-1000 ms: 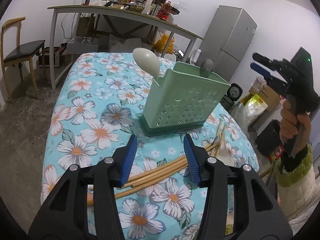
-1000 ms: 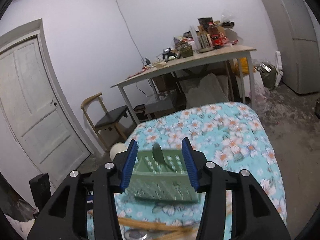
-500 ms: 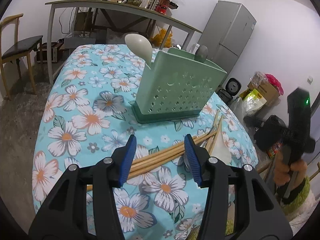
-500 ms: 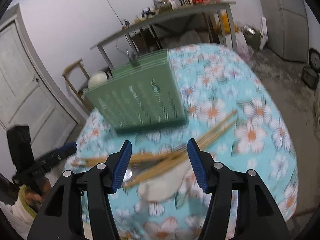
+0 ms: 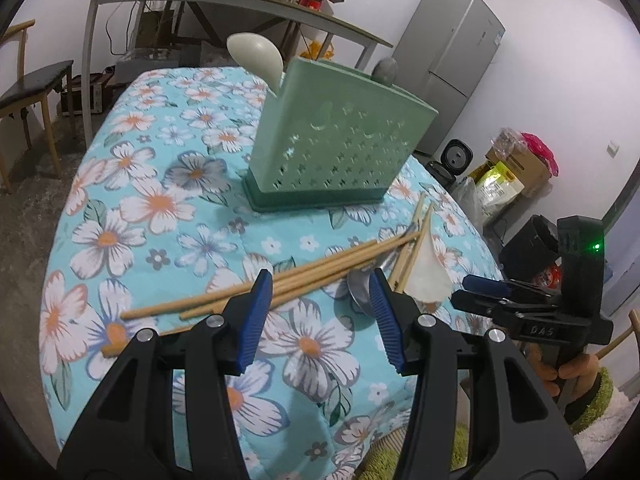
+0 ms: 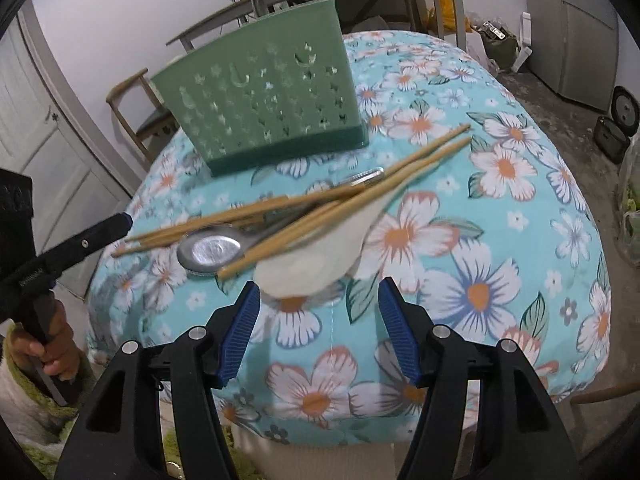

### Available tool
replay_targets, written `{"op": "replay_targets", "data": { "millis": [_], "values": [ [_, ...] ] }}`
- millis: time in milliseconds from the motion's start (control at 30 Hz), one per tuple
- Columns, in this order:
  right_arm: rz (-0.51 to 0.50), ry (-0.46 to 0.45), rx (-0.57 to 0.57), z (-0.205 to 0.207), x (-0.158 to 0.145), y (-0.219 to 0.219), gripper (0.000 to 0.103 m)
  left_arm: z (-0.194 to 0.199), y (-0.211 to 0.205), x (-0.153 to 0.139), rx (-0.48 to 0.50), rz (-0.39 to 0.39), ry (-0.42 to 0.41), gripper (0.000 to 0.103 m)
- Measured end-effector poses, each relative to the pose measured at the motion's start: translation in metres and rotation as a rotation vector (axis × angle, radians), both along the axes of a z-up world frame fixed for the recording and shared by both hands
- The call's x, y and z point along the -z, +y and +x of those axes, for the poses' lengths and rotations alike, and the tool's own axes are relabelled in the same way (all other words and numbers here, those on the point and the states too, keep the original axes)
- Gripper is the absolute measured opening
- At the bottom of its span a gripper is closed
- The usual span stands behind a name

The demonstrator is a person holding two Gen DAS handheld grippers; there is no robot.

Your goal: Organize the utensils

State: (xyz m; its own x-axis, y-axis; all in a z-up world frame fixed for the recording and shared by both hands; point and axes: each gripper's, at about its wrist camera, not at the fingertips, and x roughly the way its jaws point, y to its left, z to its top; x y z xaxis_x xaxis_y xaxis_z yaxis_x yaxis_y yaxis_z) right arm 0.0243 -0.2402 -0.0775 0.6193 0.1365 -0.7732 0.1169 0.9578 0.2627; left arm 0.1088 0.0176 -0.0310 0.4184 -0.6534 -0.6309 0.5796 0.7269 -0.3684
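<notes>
A green perforated utensil holder (image 5: 336, 144) (image 6: 264, 104) stands on the flowered tablecloth (image 5: 160, 208), with a pale ladle (image 5: 256, 56) and a grey handle (image 5: 385, 69) sticking out of it. In front of it lie several wooden chopsticks (image 5: 304, 272) (image 6: 320, 208), a metal spoon (image 6: 212, 250) (image 5: 360, 288) and a white spoon (image 6: 320, 256) (image 5: 428, 276), crossed in a heap. My left gripper (image 5: 320, 312) hovers open just short of the chopsticks, nothing between its pads. My right gripper (image 6: 318, 328) (image 5: 476, 292) is low near the white spoon's bowl, jaws opening, empty.
A long grey table (image 5: 240, 0) loaded with bottles and boxes stands behind. A wooden chair (image 5: 32, 88) is at the left and a fridge (image 5: 452, 60) at the right. Boxes and bags (image 5: 512, 168) sit on the floor past the table's right edge.
My right gripper came down from above the holder to the table's near edge and tilted toward the utensils, its jaws wider. My left gripper edged forward and lower toward the chopsticks.
</notes>
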Motion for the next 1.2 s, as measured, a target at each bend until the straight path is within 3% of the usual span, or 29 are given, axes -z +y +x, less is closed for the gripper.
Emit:
{"op": "replay_targets", "data": {
  "millis": [300, 667, 867, 1200],
  "values": [
    [-0.226, -0.019, -0.035, -0.004, -0.001, 0.028, 0.060, -0.003, -0.008, 0.008, 0.023, 0.022, 0.026, 0.048],
    [-0.386, -0.055, -0.075, -0.008, 0.008, 0.046, 0.060, 0.000, -0.015, 0.008, 0.021, 0.037, 0.030, 0.048],
    [-0.445, -0.065, -0.093, -0.008, 0.015, 0.054, 0.060, 0.000, -0.018, 0.009, 0.029, 0.035, 0.038, 0.048],
    [-0.447, -0.069, -0.095, -0.008, 0.016, 0.054, 0.060, 0.001, -0.022, 0.016, 0.046, 0.019, 0.076, 0.048]
  ]
}}
